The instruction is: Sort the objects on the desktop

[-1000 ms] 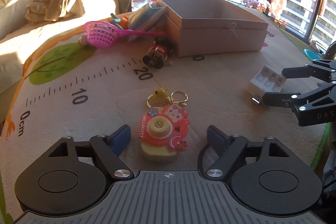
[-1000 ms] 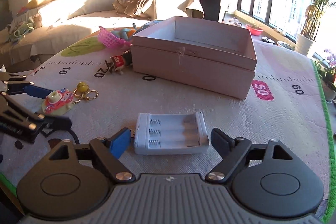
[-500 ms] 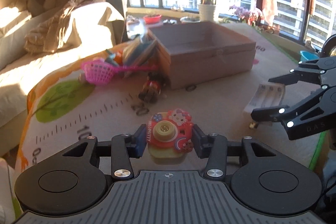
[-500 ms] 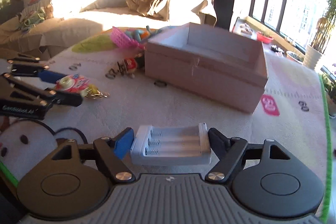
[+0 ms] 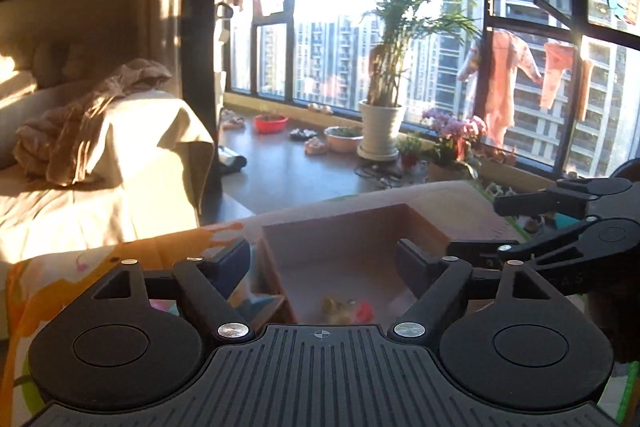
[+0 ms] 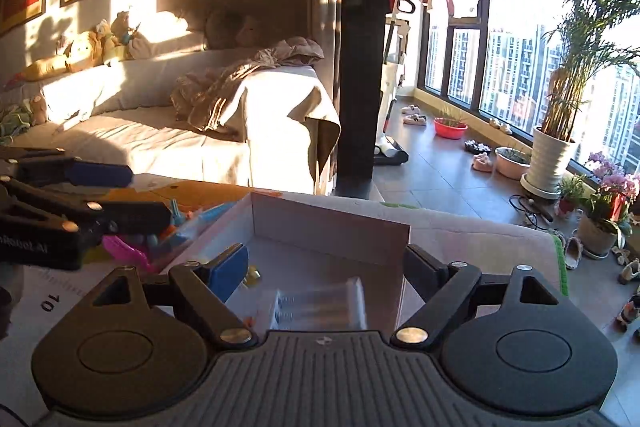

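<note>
My left gripper (image 5: 324,263) hangs over the open pink-beige box (image 5: 344,231), its jaws opening, with nothing between the pads. Blurred on the box floor below it lies the red and yellow toy camera keychain (image 5: 348,307). My right gripper (image 6: 326,267) is over the same box (image 6: 332,231), jaws opening too. The white battery holder (image 6: 320,303) shows blurred beneath its fingers, clear of both pads. Each gripper appears in the other's view: the right gripper (image 5: 520,227) at the right edge, the left gripper (image 6: 80,195) at the left.
A pile of toys with a pink net (image 6: 132,251) lies against the box's left side on the ruler-printed mat (image 6: 48,303). A covered sofa (image 6: 160,135) stands behind, a dark pillar (image 6: 356,67) beyond the box, and potted plants (image 6: 548,163) along the window.
Both grippers rose and moved forward over the box. The left shut on the toy camera, the right on the battery holder; both have now let go and the things are in the box.
</note>
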Tool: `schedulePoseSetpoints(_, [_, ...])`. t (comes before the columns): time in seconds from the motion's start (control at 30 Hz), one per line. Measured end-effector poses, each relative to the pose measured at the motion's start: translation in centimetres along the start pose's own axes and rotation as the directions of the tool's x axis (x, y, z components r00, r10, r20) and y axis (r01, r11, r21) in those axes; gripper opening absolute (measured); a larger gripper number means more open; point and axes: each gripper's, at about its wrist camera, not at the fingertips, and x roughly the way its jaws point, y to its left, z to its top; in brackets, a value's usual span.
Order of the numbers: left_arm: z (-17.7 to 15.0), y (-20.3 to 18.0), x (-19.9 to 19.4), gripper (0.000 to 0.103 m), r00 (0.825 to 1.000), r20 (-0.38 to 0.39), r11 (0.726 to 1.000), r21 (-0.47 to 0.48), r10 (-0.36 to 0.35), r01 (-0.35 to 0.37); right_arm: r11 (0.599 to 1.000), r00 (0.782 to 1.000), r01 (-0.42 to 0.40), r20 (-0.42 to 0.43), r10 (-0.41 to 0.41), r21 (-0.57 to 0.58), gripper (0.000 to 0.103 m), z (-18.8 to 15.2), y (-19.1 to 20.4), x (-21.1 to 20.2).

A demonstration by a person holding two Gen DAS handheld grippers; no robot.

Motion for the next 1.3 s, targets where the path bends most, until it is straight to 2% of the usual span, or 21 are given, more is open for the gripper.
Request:
schedulePoseSetpoints(0.07, [-1.2, 2.0, 0.0, 0.091, 0.998, -0.012, 0.999, -0.001, 0.054, -0.054, 1.0, 1.0, 0.005, -0.012, -0.005, -0.012, 0.085, -0.3, 0.2, 0.8])
schedulePoseSetpoints(0.17, [-3.6, 5.1, 0.1, 0.095, 0.984, -0.058, 0.986, -0.006, 0.168, -0.168, 1.0, 0.999, -0.015, -0.052, 0.015, -0.003, 0.084, 0.4, 1.0, 2.2])
schedulePoseSetpoints(0.23, [-5.2, 6.6, 0.3, 0.095, 0.97, -0.096, 0.974, -0.017, 0.223, -0.226, 0.997, 0.993, -0.063, -0.097, 0.067, 0.043, 0.077, 1.9, 1.9, 3.8])
schedulePoseSetpoints(0.33, [-6.9, 8.6, 0.5, 0.096, 0.952, -0.127, 0.957, -0.039, 0.279, -0.286, 0.979, 0.969, -0.154, -0.173, 0.177, 0.135, 0.051, 5.0, 4.0, 7.1])
schedulePoseSetpoints(0.37, [-7.3, 9.2, 0.6, 0.096, 0.95, -0.138, 0.956, -0.053, 0.279, -0.288, 0.972, 0.958, -0.176, -0.201, 0.205, 0.156, 0.044, 6.1, 5.0, 8.6])
schedulePoseSetpoints(0.43, [-7.9, 10.5, 0.8, 0.096, 0.954, -0.155, 0.958, -0.09, 0.258, -0.274, 0.966, 0.939, -0.2, -0.249, 0.237, 0.166, 0.043, 7.9, 7.4, 12.0])
schedulePoseSetpoints(0.47, [-8.2, 11.0, 0.9, 0.096, 0.956, -0.164, 0.96, -0.104, 0.242, -0.26, 0.969, 0.936, -0.192, -0.267, 0.228, 0.155, 0.043, 8.6, 8.8, 13.8])
schedulePoseSetpoints(0.53, [-8.5, 11.7, 0.7, 0.096, 0.965, -0.175, 0.966, -0.136, 0.196, -0.221, 0.98, 0.936, -0.144, -0.303, 0.179, 0.135, 0.043, 9.4, 10.8, 17.5])
schedulePoseSetpoints(0.63, [-9.0, 11.8, -0.7, 0.101, 0.979, -0.152, 0.975, -0.155, 0.137, -0.16, 0.992, 0.917, -0.064, -0.385, 0.103, 0.113, 0.043, 9.3, 13.0, 23.0])
schedulePoseSetpoints(0.73, [-9.6, 11.6, -2.1, 0.101, 0.985, -0.143, 0.981, -0.151, 0.099, -0.12, 0.998, 0.894, -0.012, -0.446, 0.04, 0.065, 0.043, 8.2, 14.2, 25.8])
schedulePoseSetpoints(0.87, [-10.2, 11.7, -3.3, 0.102, 0.987, -0.157, 0.98, -0.184, 0.043, -0.072, 0.994, 0.859, -0.073, -0.501, 0.103, 0.079, 0.043, 6.9, 15.7, 24.5])
schedulePoseSetpoints(0.9, [-10.3, 11.7, -3.7, 0.102, 0.987, -0.16, 0.979, -0.197, 0.022, -0.053, 0.99, 0.845, -0.103, -0.517, 0.137, 0.095, 0.043, 6.6, 16.0, 23.8])
schedulePoseSetpoints(1.03, [-10.9, 10.9, -5.2, 0.103, 0.985, -0.168, 0.978, -0.21, -0.04, 0.004, 0.961, 0.763, -0.215, -0.584, 0.277, 0.175, 0.043, 4.7, 17.2, 20.6])
schedulePoseSetpoints(1.1, [-11.3, 10.0, -6.1, 0.103, 0.982, -0.177, 0.981, -0.19, -0.069, 0.035, 0.952, 0.746, -0.257, -0.593, 0.305, 0.166, 0.043, 3.6, 17.8, 18.0])
schedulePoseSetpoints(1.17, [-11.6, 8.9, -6.8, 0.103, 0.977, -0.189, 0.984, -0.165, -0.095, 0.064, 0.94, 0.743, -0.305, -0.578, 0.337, 0.155, 0.043, 3.0, 17.8, 15.2])
schedulePoseSetpoints(1.2, [-11.8, 8.3, -7.1, 0.103, 0.975, -0.194, 0.986, -0.151, -0.105, 0.076, 0.936, 0.757, -0.318, -0.555, 0.345, 0.149, 0.043, 3.0, 17.6, 13.5])
schedulePoseSetpoints(1.23, [-11.9, 7.6, -7.4, 0.103, 0.974, -0.198, 0.987, -0.139, -0.113, 0.087, 0.936, 0.777, -0.328, -0.527, 0.346, 0.13, 0.043, 3.0, 17.4, 11.8])
schedulePoseSetpoints(1.3, [-11.9, 6.5, -8.1, 0.103, 0.974, -0.192, 0.988, -0.116, -0.12, 0.099, 0.936, 0.831, -0.342, -0.436, 0.345, 0.088, 0.047, 3.2, 16.1, 7.8])
